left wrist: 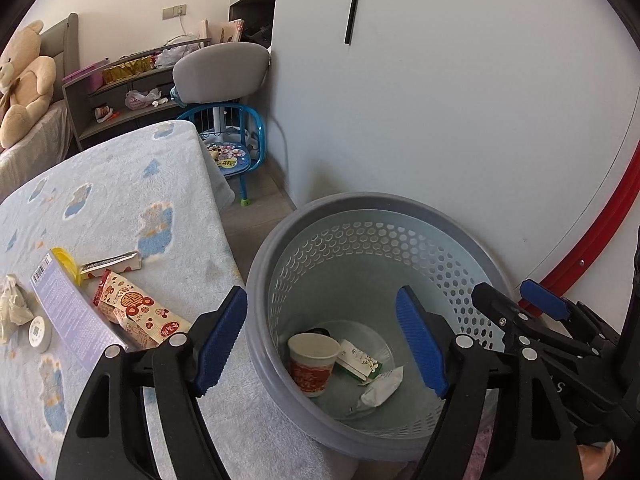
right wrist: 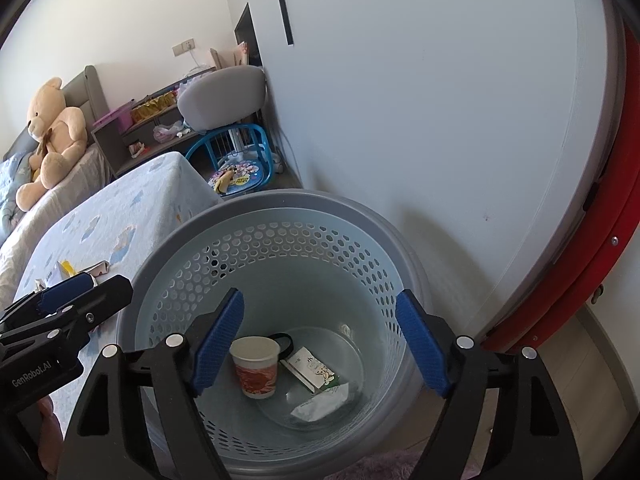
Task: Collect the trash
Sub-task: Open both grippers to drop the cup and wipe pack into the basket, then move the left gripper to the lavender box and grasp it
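A grey perforated trash basket (left wrist: pixel 360 208) stands on the floor beside the table; it also shows in the right wrist view (right wrist: pixel 280 202). Inside lie a paper cup (left wrist: pixel 312 364), a small green-and-white carton (left wrist: pixel 358 362) and a crumpled white wrapper (left wrist: pixel 382 390). My left gripper (left wrist: pixel 320 338) is open and empty above the basket's near rim. My right gripper (right wrist: pixel 318 338) is open and empty over the basket. On the table lie a red-patterned snack packet (left wrist: pixel 136 314), a purple box (left wrist: pixel 66 308), a yellow lid (left wrist: pixel 66 262), a small carton (left wrist: pixel 114 266), a white round tin (left wrist: pixel 40 332) and crumpled tissue (left wrist: pixel 12 314).
The table has a light blue fleece cover (left wrist: pixel 120 200). A blue child's chair (left wrist: pixel 234 148) and a grey chair (left wrist: pixel 220 66) stand behind it. A white wall (left wrist: pixel 460 120) and a red hoop (left wrist: pixel 600 236) are close behind the basket. A bed with a teddy bear (left wrist: pixel 24 80) is at far left.
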